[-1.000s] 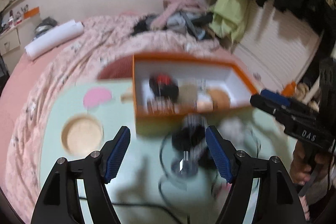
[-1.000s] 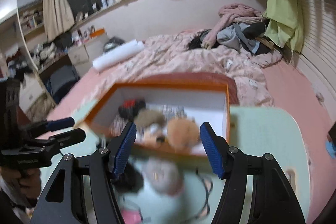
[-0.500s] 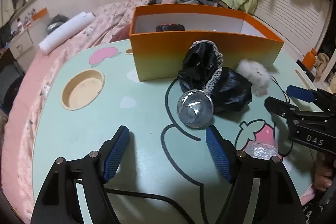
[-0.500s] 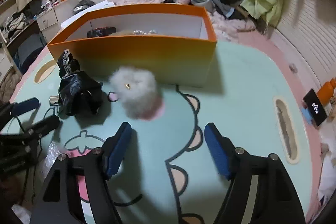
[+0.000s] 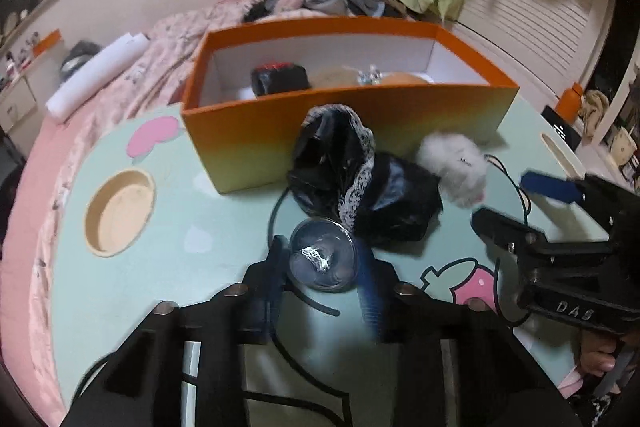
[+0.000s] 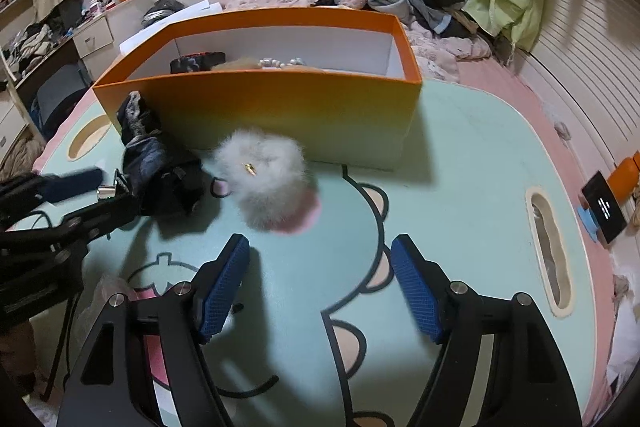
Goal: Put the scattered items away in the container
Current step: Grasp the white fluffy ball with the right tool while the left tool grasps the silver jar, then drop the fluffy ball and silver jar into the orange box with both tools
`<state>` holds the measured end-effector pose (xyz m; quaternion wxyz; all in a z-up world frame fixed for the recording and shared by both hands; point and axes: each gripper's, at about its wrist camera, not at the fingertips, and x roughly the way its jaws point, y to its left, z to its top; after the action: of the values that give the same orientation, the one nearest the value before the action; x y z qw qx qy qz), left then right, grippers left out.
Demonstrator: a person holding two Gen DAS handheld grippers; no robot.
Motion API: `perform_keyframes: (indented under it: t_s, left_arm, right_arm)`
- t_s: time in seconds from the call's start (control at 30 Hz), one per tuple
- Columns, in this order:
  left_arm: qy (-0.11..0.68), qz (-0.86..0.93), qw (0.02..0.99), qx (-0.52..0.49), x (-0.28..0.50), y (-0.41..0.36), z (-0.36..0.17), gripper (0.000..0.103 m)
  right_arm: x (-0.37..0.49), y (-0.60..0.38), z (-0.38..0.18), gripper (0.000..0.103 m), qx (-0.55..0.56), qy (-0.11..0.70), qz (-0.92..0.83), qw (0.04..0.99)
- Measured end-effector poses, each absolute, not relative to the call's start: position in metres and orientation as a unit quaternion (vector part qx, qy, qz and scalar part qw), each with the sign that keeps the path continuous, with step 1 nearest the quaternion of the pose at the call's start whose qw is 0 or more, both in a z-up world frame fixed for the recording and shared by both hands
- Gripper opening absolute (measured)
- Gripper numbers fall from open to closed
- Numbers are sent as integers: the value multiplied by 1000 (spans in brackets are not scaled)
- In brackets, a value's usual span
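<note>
A clear round case lies on the mint table, and my left gripper is shut on it, one pad on each side. Just beyond lies a black lace-trimmed pouch, then a white fluffy pom-pom, both against the front wall of the orange box. The box holds a black-and-red item and some beads. My right gripper stands open just short of the pom-pom, with nothing between its fingers. It also shows at the right of the left wrist view.
The table has a round cup recess at the left and a slot at the right. A crinkled plastic wrapper and a black cable lie near the front. A bed with piled clothes stands behind.
My left gripper moved forward and down, and its jaws closed on the clear round case. The right gripper dropped toward the pom-pom, then held still and open.
</note>
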<state>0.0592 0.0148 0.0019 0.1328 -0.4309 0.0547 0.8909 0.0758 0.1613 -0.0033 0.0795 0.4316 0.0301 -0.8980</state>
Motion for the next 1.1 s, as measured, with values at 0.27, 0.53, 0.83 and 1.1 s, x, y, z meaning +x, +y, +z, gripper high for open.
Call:
perform_keyframes:
  t_s: [0.27, 0.53, 0.83, 1.1]
  left_arm:
    - [7, 900, 132, -415, 81, -9, 17, 28]
    - [-10, 909, 131, -396, 77, -18, 34, 28]
    - [-32, 923, 157, -351, 33, -4, 90, 28]
    - [-15, 925, 149, -350, -36, 15, 110, 45]
  right_arm:
    - [51, 145, 10, 73, 417, 33, -901, 117]
    - [58, 141, 8, 30, 423, 24, -891, 163]
    - [59, 153, 56, 30, 365, -3, -916, 164]
    - [4, 148, 79, 31, 330, 10, -935, 129]
